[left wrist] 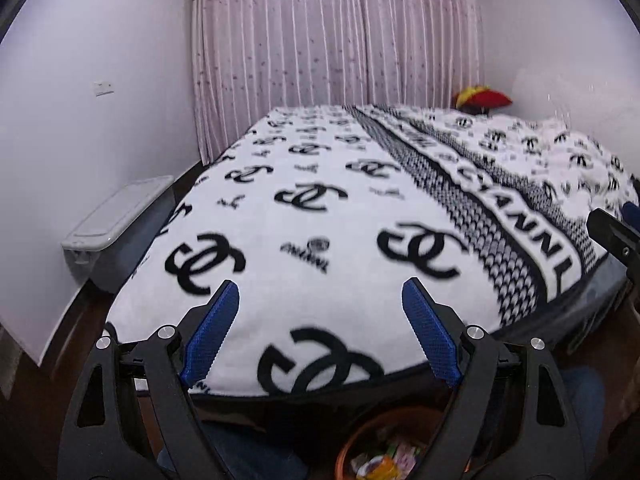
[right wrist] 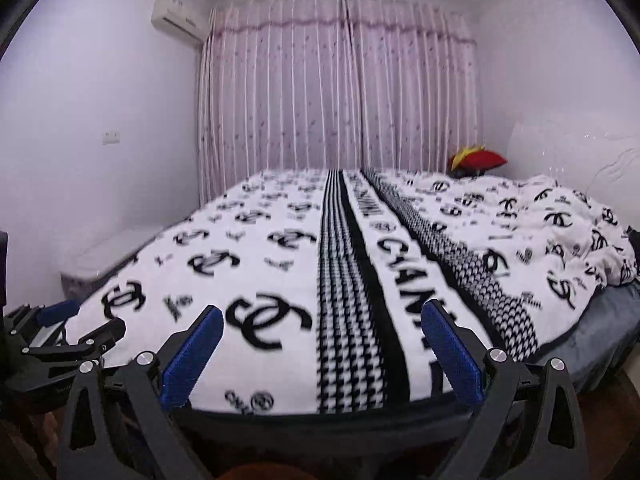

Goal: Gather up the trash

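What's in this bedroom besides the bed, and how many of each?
Grippers: 2, left gripper, right gripper
Storage box: 1
Orange bin: 1
Red-and-yellow cushion: 1
Air conditioner: 1
Total: 6

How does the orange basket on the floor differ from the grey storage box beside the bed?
The orange basket is round and open, with colourful wrappers visible inside; the grey storage box is long, rectangular and closed with a lid. The basket lies at the foot of the bed, below the left tool; the box stands along the wall. Both are low on the floor.
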A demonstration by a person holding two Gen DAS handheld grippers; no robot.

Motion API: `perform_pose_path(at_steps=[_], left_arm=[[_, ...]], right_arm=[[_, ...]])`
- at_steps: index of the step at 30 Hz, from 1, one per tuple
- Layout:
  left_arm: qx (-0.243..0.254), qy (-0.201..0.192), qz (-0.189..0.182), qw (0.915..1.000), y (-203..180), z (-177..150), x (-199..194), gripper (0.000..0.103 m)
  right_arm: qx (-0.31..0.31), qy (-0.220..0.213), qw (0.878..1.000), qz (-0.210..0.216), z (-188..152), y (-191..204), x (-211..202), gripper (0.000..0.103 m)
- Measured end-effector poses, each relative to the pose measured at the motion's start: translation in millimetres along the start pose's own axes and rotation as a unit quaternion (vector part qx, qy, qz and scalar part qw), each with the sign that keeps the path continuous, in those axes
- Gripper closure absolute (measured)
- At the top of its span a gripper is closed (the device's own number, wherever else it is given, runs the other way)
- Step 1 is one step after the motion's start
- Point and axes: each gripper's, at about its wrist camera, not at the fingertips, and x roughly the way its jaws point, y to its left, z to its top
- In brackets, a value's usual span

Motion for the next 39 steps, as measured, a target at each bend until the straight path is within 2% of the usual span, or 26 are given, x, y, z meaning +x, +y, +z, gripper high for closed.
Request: perform_pose_path(at_steps=[6, 14, 39], left_arm=[[0.000, -0.020, -0.006, 0.9998, -3, 9, -12, 0.021], [-0.005, -0.032, -0.011, 0.9994, -2, 15, -17, 0.021], [-0.009, -0.045, -0.001, 0.9989, -2, 21, -22, 0.021]], right_arm=[[0.004, -0.025, 1.000, -0.005, 13, 1, -10, 0.005], [0.005, -0.035, 0.999, -0.008, 15, 1, -15, 0.005], [0.012, -0.034, 0.999, -0.009, 16, 2, -16, 0.005]])
